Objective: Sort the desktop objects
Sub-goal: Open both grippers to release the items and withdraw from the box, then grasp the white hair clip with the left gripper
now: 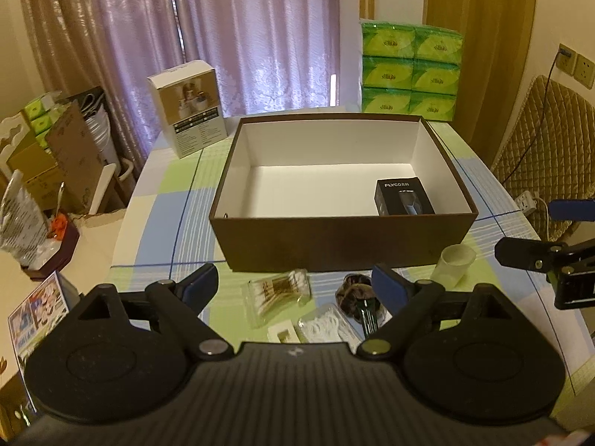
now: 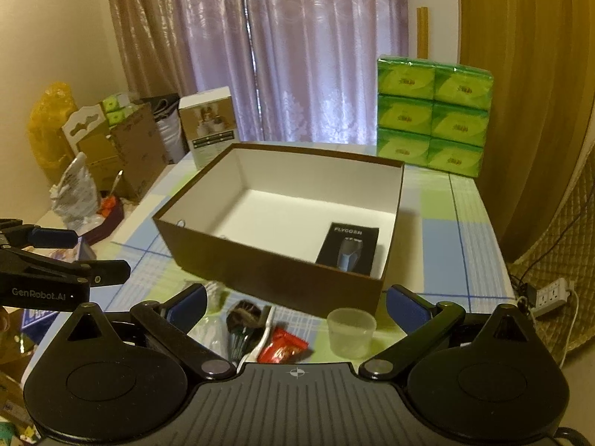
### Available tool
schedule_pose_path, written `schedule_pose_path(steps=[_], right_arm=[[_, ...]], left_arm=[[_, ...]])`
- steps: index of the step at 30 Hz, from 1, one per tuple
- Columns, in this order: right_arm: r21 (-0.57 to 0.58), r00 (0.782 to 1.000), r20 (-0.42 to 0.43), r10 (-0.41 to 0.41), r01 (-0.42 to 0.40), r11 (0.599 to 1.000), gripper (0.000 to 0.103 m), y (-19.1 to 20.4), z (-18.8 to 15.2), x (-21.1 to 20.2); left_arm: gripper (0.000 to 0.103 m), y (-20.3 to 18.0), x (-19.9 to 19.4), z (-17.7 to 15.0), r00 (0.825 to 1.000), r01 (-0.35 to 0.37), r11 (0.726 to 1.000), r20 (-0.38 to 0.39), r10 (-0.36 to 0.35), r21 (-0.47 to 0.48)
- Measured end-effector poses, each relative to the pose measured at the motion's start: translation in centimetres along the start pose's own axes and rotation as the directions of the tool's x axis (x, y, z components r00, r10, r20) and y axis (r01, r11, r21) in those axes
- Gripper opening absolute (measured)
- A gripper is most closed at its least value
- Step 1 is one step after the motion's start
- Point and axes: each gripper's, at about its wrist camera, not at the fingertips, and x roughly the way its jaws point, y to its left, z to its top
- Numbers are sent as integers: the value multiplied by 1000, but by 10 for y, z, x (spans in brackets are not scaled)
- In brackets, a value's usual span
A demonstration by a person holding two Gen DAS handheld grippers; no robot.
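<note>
Left gripper (image 1: 295,284): fingers spread wide, holding nothing, hovering above small items in front of one brown box (image 1: 346,239). One bag of cotton swabs (image 1: 279,293), one white packet (image 1: 327,325) half hidden by gripper body, one dark hair tie (image 1: 357,291), one dark comb-like thing (image 2: 238,340) hard to make out, one toothbrush (image 2: 262,336) cut off, one red wrapper (image 2: 282,345), one clear cup (image 2: 351,330). One black shaver carton (image 2: 347,247) inside box, right near corner. Right gripper (image 2: 297,303): fingers apart, empty. Six green tissue packs (image 2: 433,115) behind.
</note>
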Motion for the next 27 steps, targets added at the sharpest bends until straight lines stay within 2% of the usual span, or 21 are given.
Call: schedule_pose_path(steps=[8,13,20,27], right_arm=[[0,1000,2,22,-22,1000,100,-8,-18,-20],[4,1000,6,22,-22,1000,101,-14,-29,-31],[11,1000,1,26,-26,1000,101,-22,-43,-37],[21,999,-37,30,-30,999,101,-30,-67,-28]], left_arm=[[88,-12,-24,-22,1000,-18,999,14,19,-41],[88,-23,-33,-34,999,-30,999,13,30,-42],[89,-35,-39,-49,1000,-11,1000,13,12,-26],[89,-29,-28,-69,999,-17,999,-48,15,-46]])
